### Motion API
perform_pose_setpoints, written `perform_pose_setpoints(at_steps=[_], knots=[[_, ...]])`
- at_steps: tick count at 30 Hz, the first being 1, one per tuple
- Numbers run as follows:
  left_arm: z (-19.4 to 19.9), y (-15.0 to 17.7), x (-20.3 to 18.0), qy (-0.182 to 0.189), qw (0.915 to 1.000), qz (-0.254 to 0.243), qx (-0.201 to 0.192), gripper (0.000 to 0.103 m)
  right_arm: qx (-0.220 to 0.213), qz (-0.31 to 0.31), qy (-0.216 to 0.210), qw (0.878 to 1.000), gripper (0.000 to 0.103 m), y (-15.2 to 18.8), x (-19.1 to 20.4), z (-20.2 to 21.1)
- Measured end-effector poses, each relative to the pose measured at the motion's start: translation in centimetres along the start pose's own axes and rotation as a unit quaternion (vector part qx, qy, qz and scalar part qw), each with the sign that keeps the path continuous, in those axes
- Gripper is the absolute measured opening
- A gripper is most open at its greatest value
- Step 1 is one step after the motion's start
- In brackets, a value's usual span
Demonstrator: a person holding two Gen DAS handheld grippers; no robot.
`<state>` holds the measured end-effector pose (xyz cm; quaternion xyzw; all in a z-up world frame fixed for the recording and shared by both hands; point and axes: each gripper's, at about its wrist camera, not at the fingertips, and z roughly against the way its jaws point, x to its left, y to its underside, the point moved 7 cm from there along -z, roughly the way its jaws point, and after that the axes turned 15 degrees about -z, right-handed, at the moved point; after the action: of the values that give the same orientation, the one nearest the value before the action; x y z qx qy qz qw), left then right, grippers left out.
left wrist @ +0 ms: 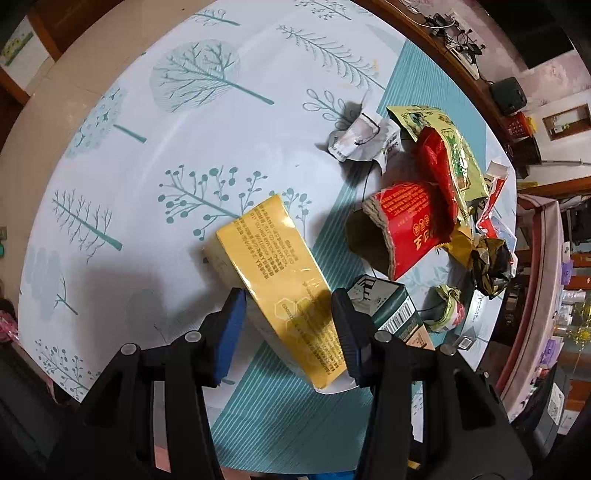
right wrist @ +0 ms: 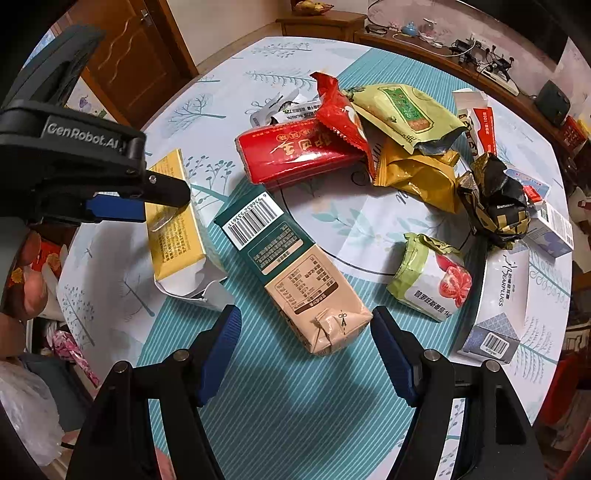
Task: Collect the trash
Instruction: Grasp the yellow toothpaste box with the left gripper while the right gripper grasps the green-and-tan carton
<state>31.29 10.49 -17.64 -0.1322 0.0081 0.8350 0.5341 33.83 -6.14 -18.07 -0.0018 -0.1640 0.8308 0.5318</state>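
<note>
The left tongs are seen clamped across a yellow box on the table. The right tongs are held spread above a green-and-tan carton; wrappers are heaped beyond.

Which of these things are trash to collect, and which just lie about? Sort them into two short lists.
Trash to collect:
yellow box, green and beige carton, red pack, red wrapper, green bag, gold wrapper, black crumpled foil, tomato wrapper, crumpled white paper.

Just lying about:
tangle of cables, speaker, fruit bowl, door.
</note>
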Motion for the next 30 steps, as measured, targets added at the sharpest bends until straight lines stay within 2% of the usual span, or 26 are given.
perform_pose_setpoints(at_steps=[6, 11, 16, 20, 22, 23, 25, 27, 28, 30], knots=[[-1.1, 0.0, -0.9, 0.003, 0.9999, -0.013, 0.01, 0.052, -0.011, 0.003, 0.009, 1.0, 0.074, -0.4, -0.2, 0.4], [-1.5, -0.1, -0.9, 0.002, 0.9998, -0.02, 0.004, 0.058, -0.018, 0.009, 0.021, 1.0, 0.074, -0.7, -0.4, 0.7], [-2.5, 0.0, -0.7, 0.011, 0.9994, -0.032, 0.011, 0.074, -0.019, 0.013, 0.031, 0.999, 0.074, -1.3, -0.4, 0.5], [-4.4, 1.1, 0.0, 0.02, 0.9986, -0.02, 0.046, 0.071, -0.018, 0.018, 0.033, 0.999, 0.074, -1.7, 0.1, -0.1], [-4.0, 1.1, 0.1, 0.021, 0.9991, -0.028, 0.024, 0.071, -0.019, 0.027, 0.032, 0.999, 0.074, -1.9, 0.6, -0.4], [-4.2, 1.3, 0.1, 0.023, 0.9987, -0.034, 0.029, 0.07, -0.02, 0.032, 0.033, 0.999, 0.074, -1.9, 0.9, -0.6], [-4.1, 1.4, 0.2, 0.025, 0.9986, -0.04, 0.022, 0.061, -0.021, 0.04, 0.035, 0.998, 0.072, -1.9, 1.5, -0.9], [-4.0, 1.6, 0.5, 0.024, 0.9986, -0.042, 0.019, 0.054, -0.02, 0.048, 0.042, 0.998, 0.063, -1.6, 1.9, -1.2], [-3.9, 1.7, 0.7, 0.023, 0.9985, -0.047, 0.017, 0.049, -0.019, 0.049, 0.043, 0.998, 0.055, -1.4, 2.1, -1.3], [-3.7, 1.8, 1.0, 0.024, 0.9982, -0.052, 0.015, 0.047, -0.019, 0.044, 0.045, 0.998, 0.051, -1.1, 2.2, -1.4]])
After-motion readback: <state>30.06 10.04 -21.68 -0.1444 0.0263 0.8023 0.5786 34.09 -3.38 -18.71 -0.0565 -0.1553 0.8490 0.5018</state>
